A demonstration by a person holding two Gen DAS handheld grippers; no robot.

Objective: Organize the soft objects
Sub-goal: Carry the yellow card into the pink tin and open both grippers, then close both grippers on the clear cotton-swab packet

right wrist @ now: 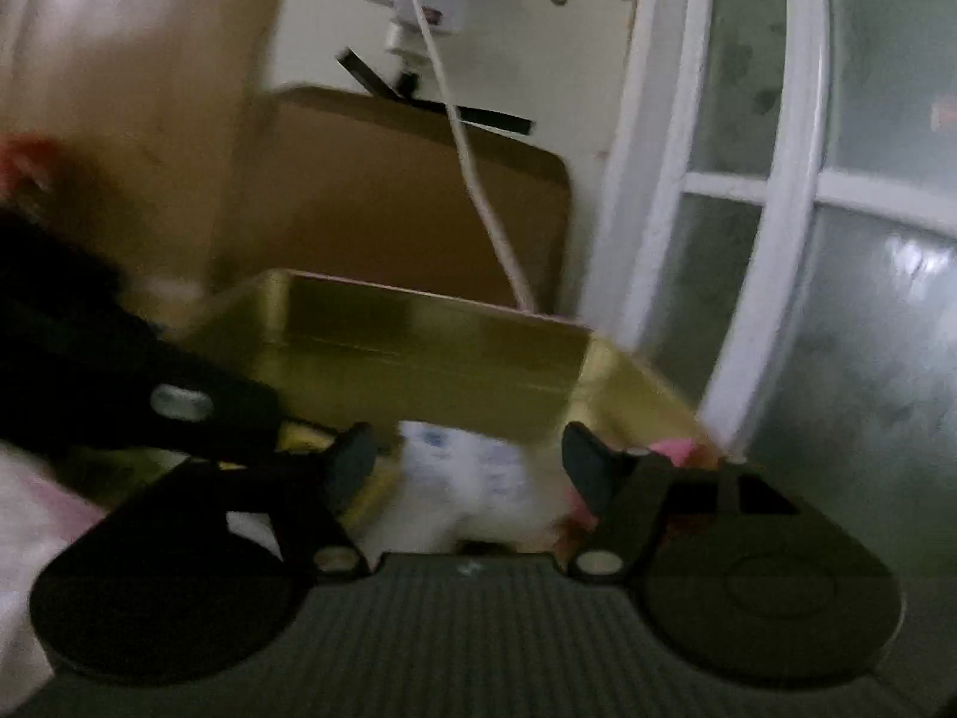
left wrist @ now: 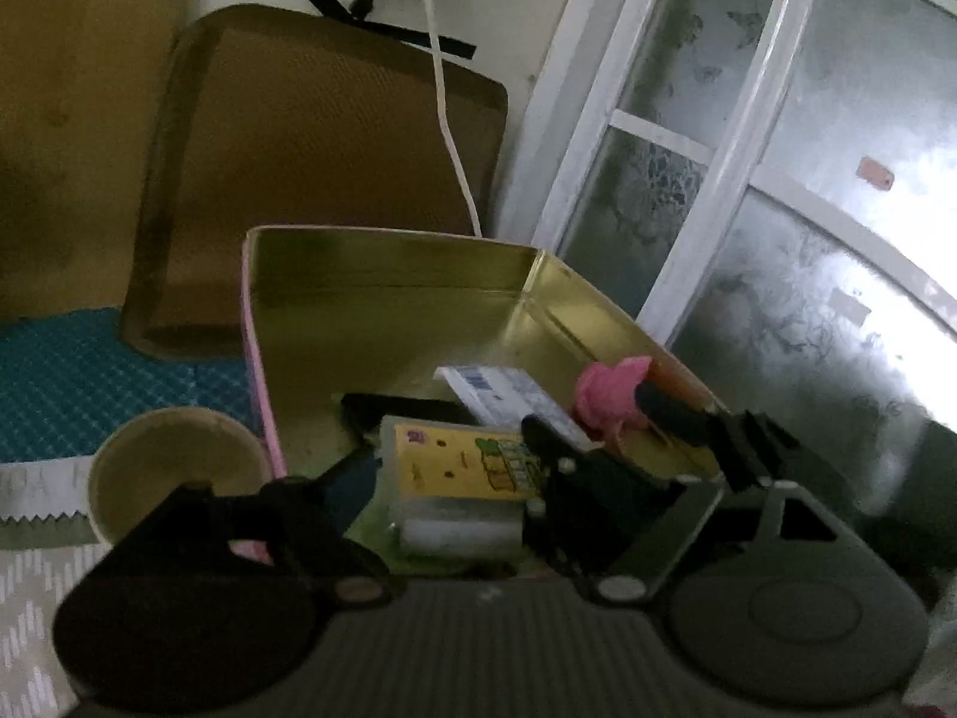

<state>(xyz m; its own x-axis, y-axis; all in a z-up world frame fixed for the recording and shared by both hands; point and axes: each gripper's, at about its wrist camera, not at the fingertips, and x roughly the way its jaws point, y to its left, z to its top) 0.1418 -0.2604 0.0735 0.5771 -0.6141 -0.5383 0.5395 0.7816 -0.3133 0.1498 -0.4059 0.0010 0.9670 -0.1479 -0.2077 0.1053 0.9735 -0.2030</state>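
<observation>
Your left gripper (left wrist: 445, 455) has its jaws apart over the near end of the gold tin (left wrist: 389, 263). Nothing is pinched; the fingertips sit either side of the yellow-labelled packet (left wrist: 460, 469) without pressing on it. That packet lies in the near part of the tin, just beside a white packet with blue print (left wrist: 496, 392) behind it. A pink soft item (left wrist: 607, 398) sits at the tin's right wall, to the right of the white packet. A black piece of your other gripper touches or overlaps it, can't tell which.

Your right gripper (right wrist: 469, 458) is also spread wide, empty between the tips. Its view is blurred: you can make out the white packet (right wrist: 472, 472) just past the fingertips and a bit of pink (right wrist: 673, 449) by the right finger.

Left of the tin a paper cup (left wrist: 173, 455) stands upright on the teal mat (left wrist: 72, 371), touching or nearly touching the tin's pink outer side. Far behind, a brown cushion (left wrist: 323, 161) leans on the wall with a white cable (left wrist: 445, 119) hanging across it. A frosted glass door (left wrist: 777, 179) is on the right.
</observation>
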